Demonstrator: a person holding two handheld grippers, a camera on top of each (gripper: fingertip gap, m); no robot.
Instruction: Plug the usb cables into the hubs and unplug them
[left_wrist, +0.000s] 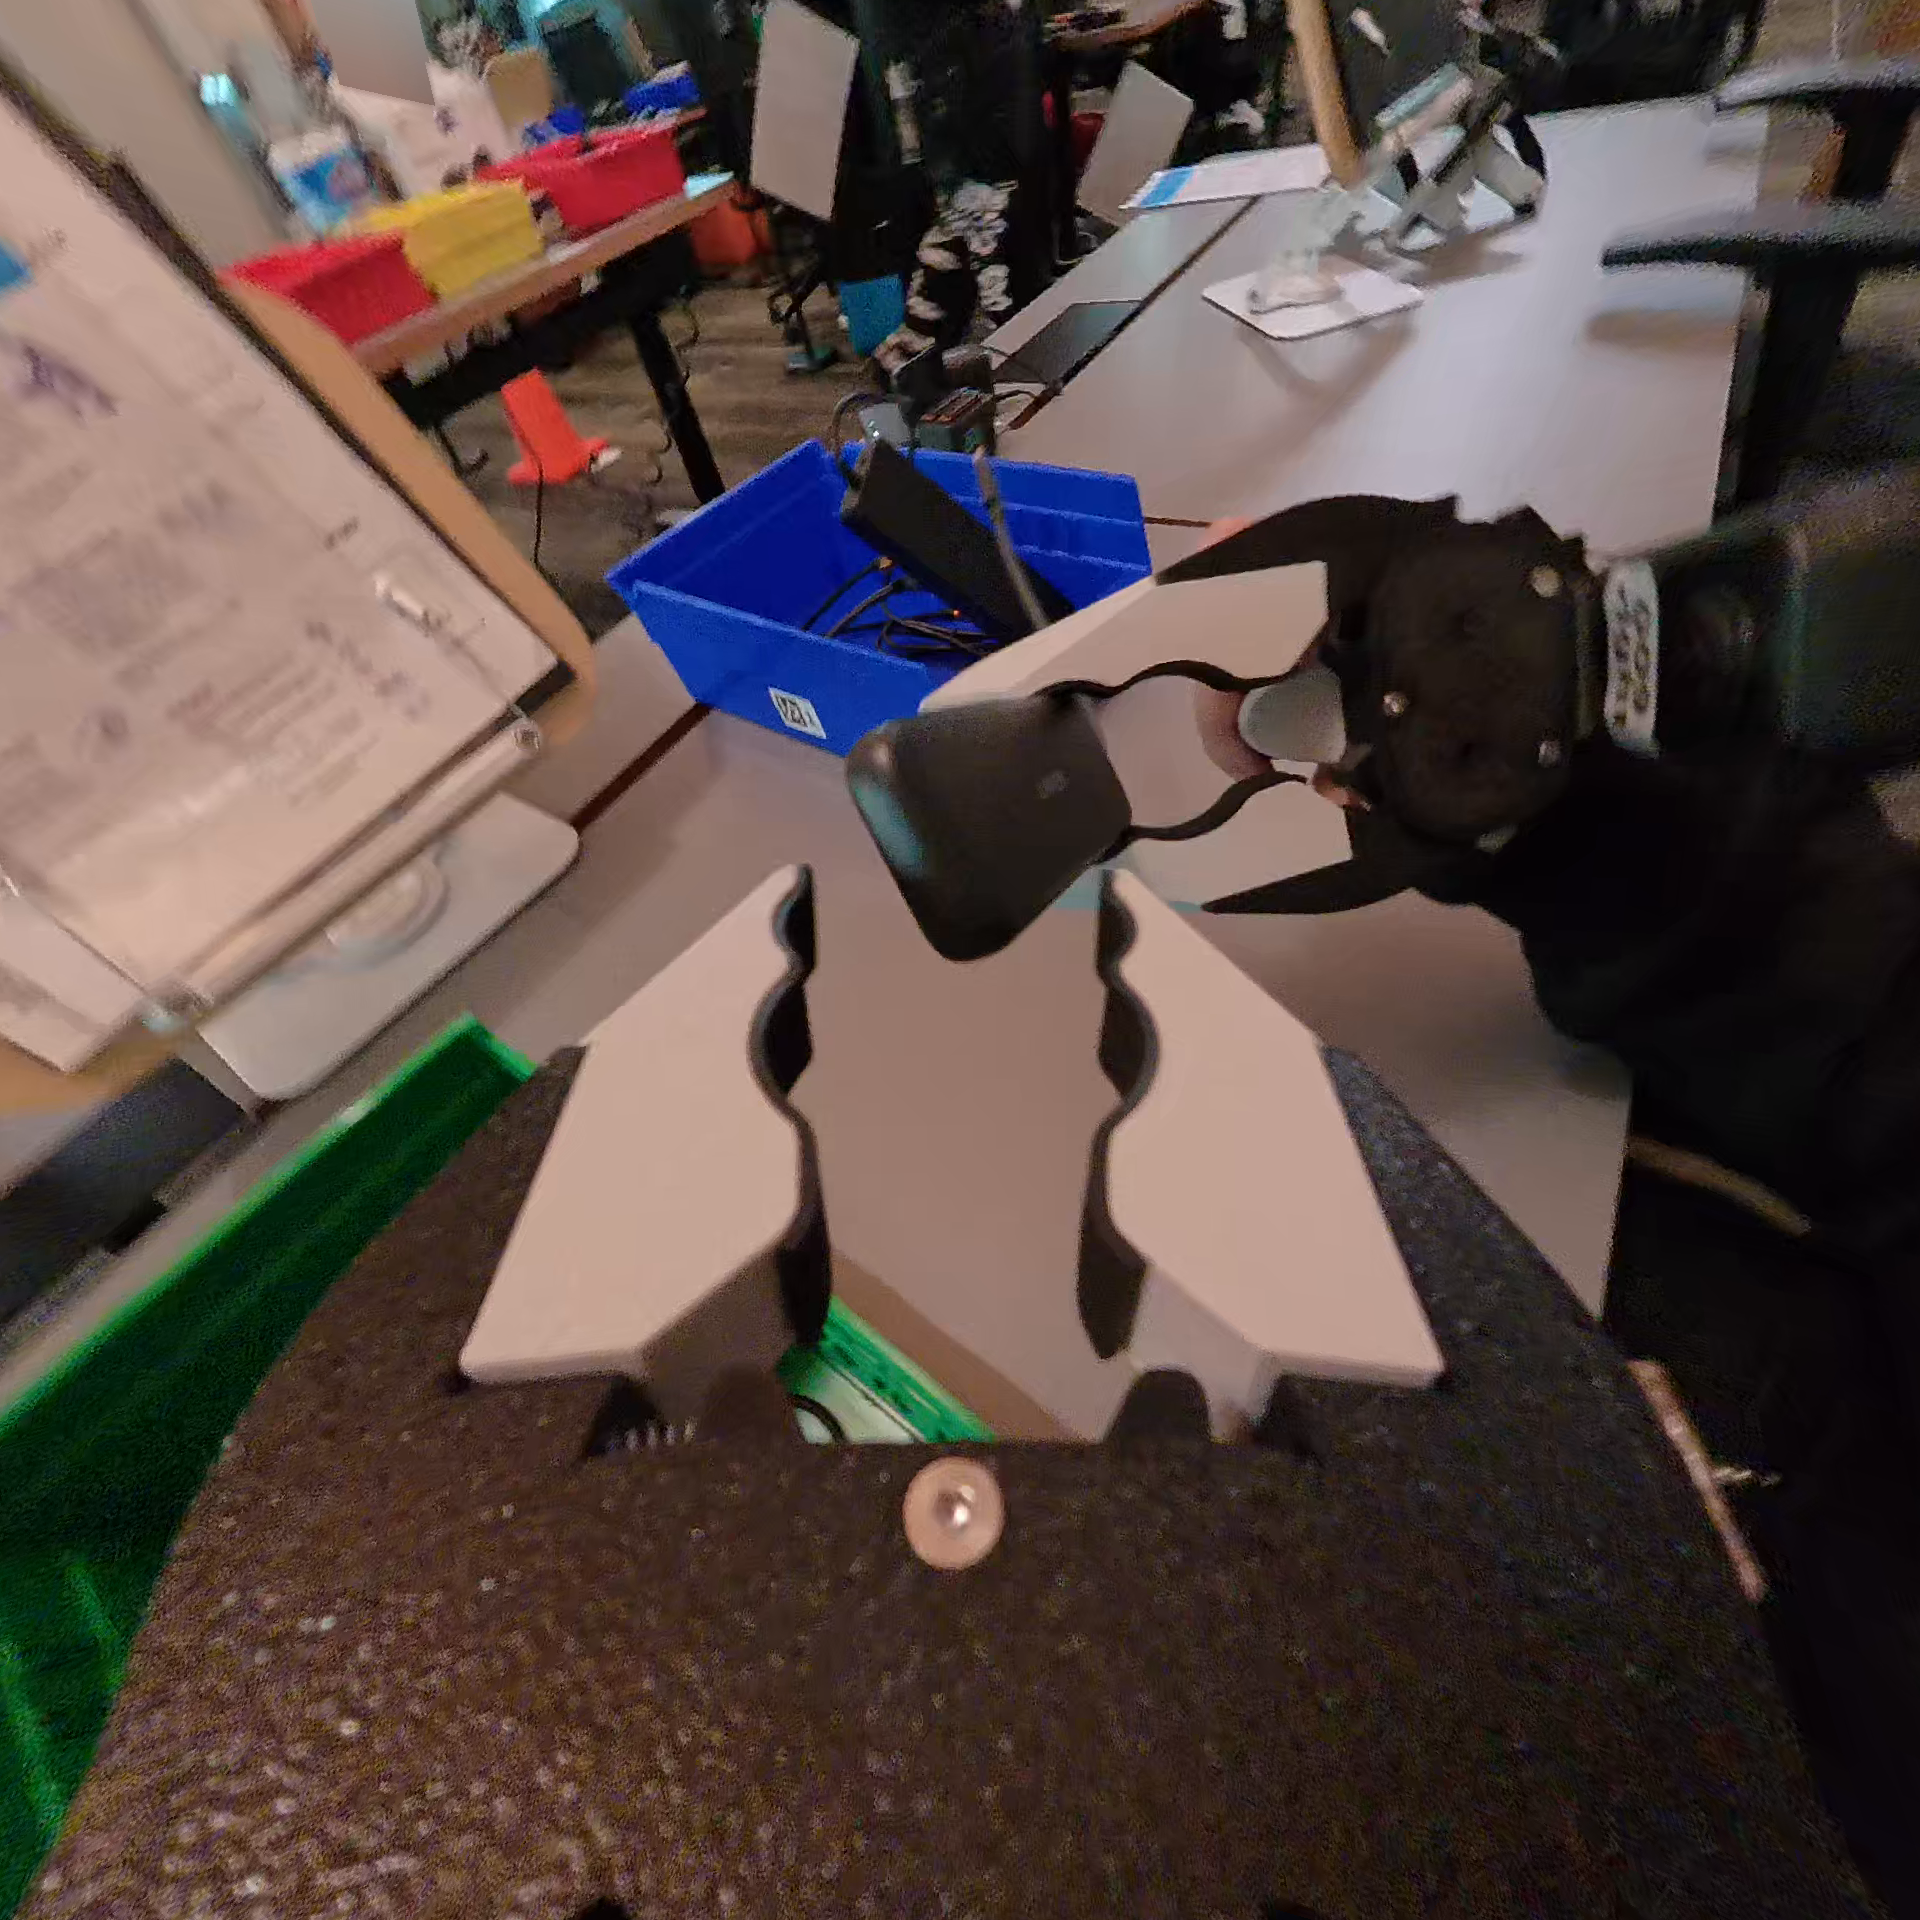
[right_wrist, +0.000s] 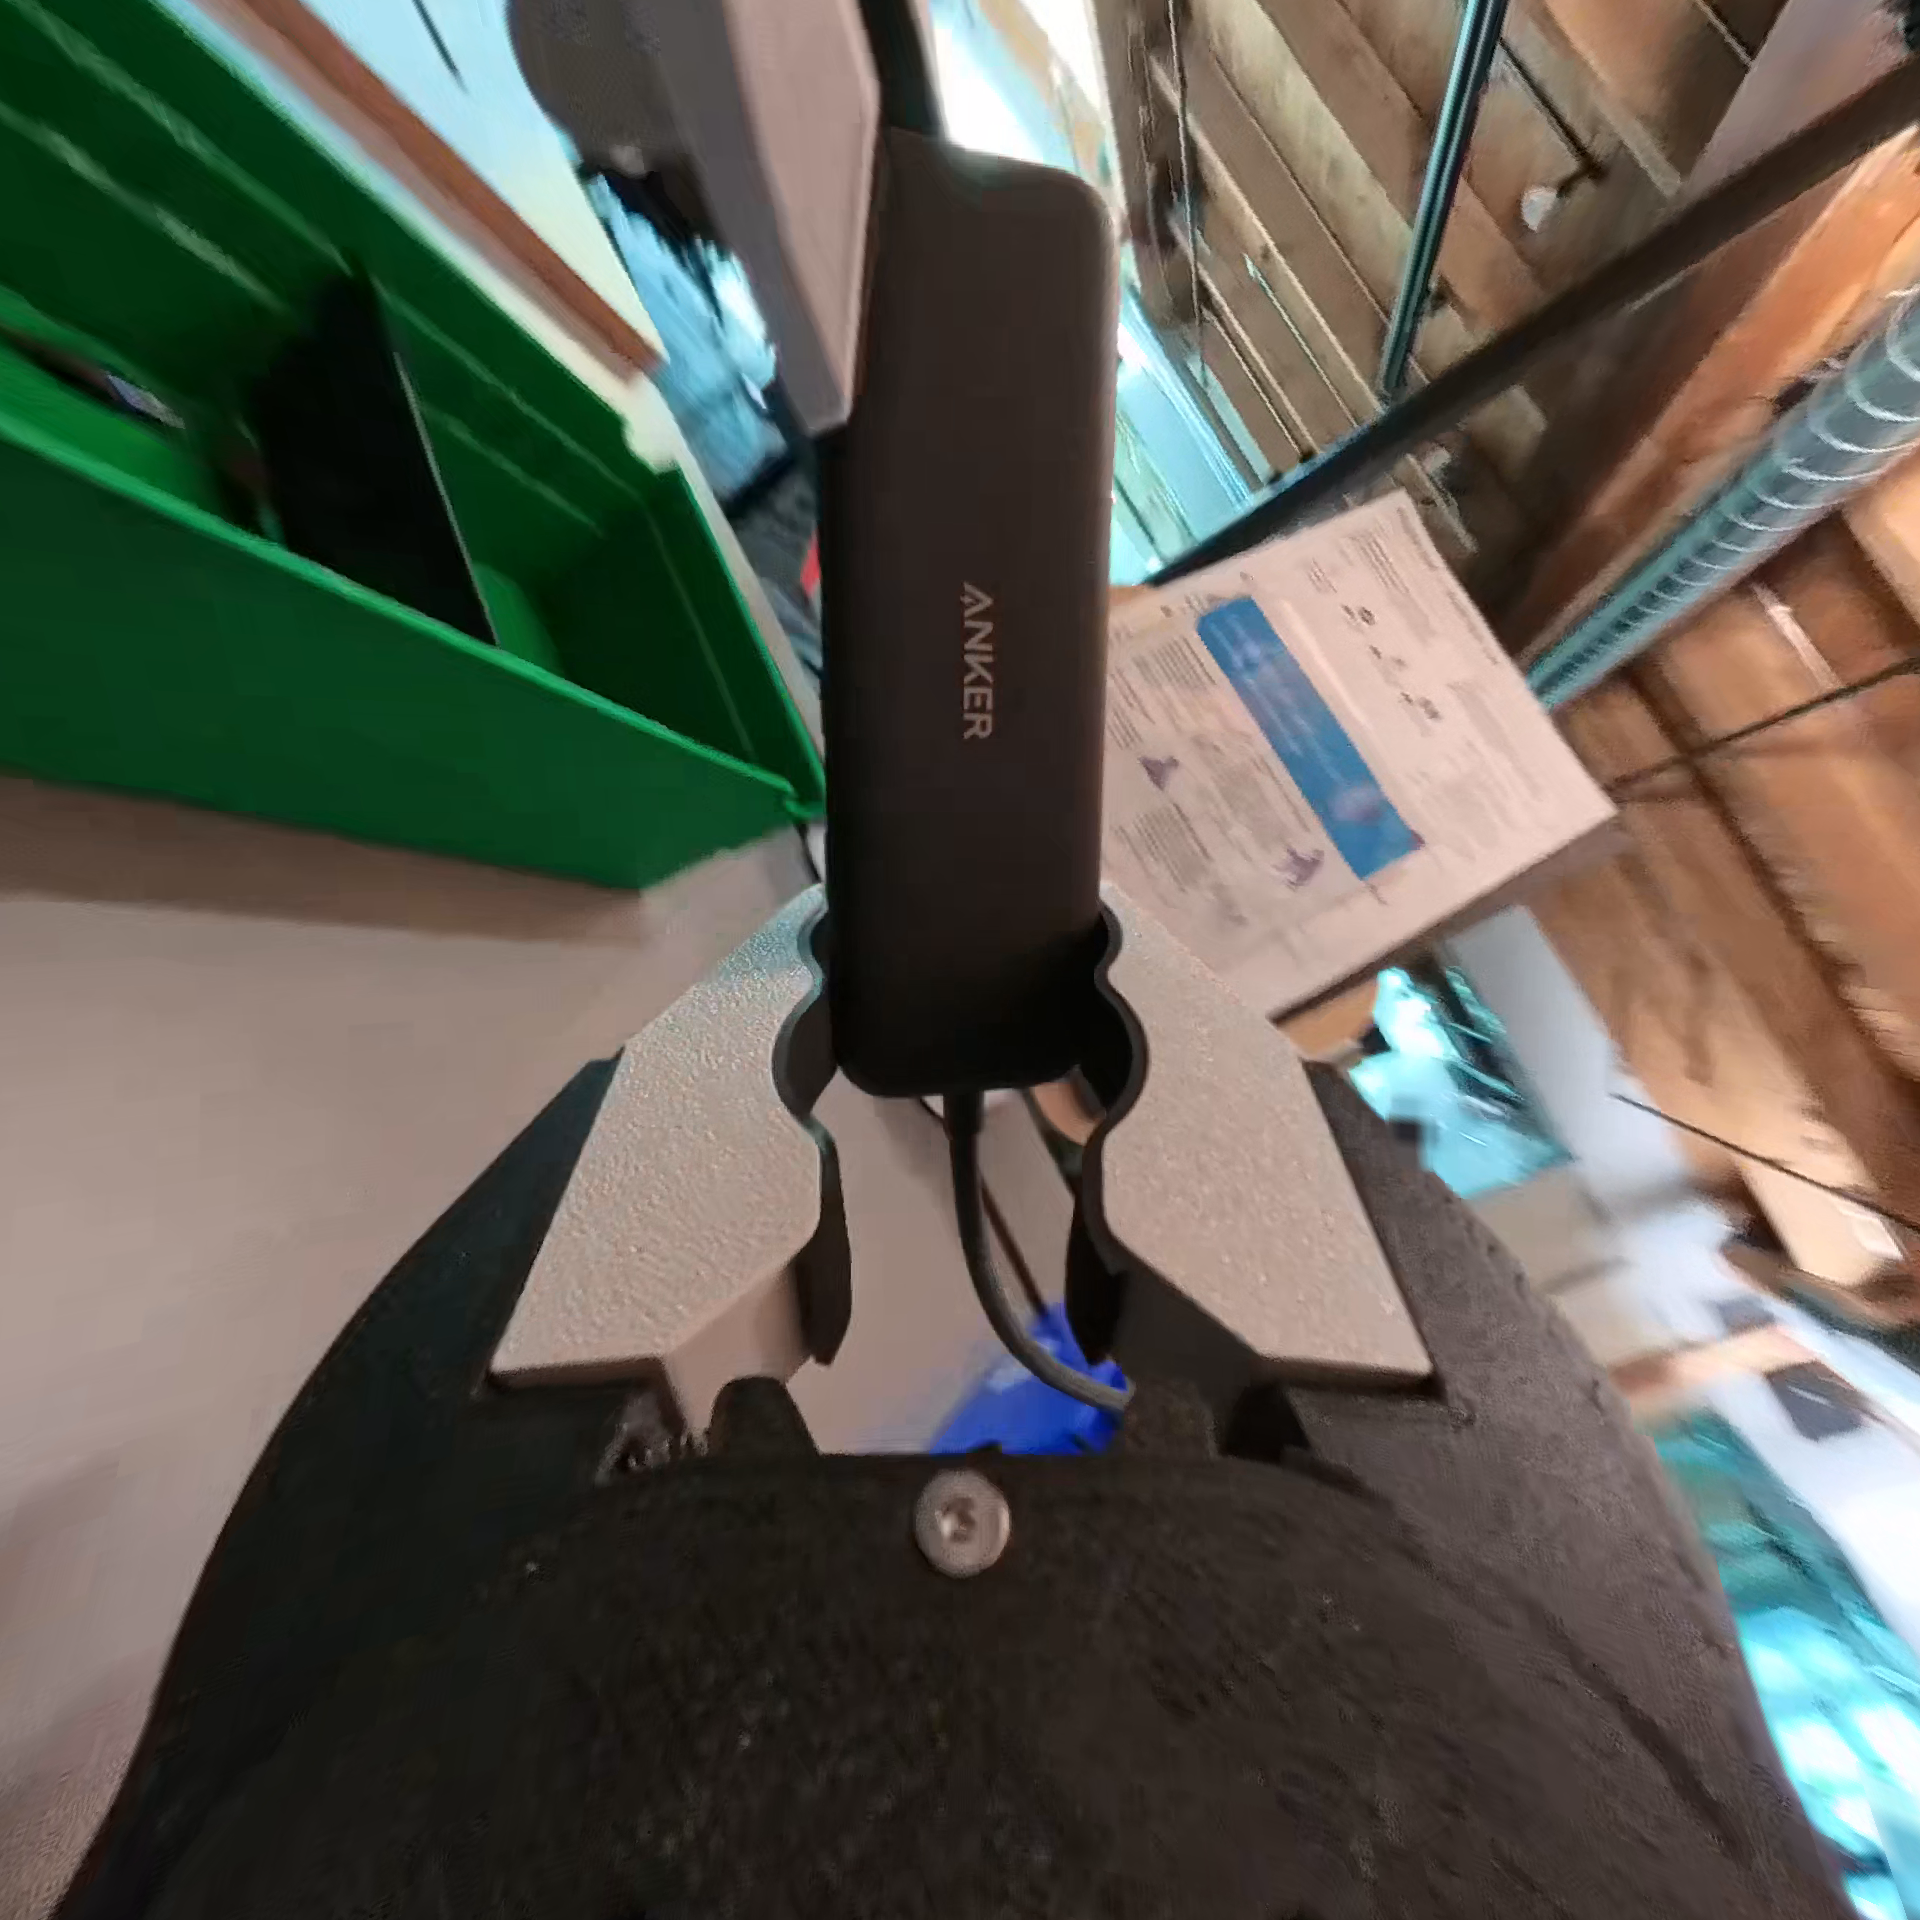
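Green bin (left_wrist: 125, 1403): far left, on the surface (left_wrist: 1351, 416). Left gripper (left_wrist: 951, 914): jaws spread wide, holding nothing. Blue bin (left_wrist: 748, 623): behind, holding cables and another dark hub. Black hub (left_wrist: 987, 821): midair, just beyond the left gripper's tips, clamped at its cable end by the right gripper (left_wrist: 1081, 769).

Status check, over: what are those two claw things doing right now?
Right hand-held gripper shut on black hub, held in the air. Left hand-held gripper open, empty, just below hub. More hubs, cables in blue bin. Nothing blocking.
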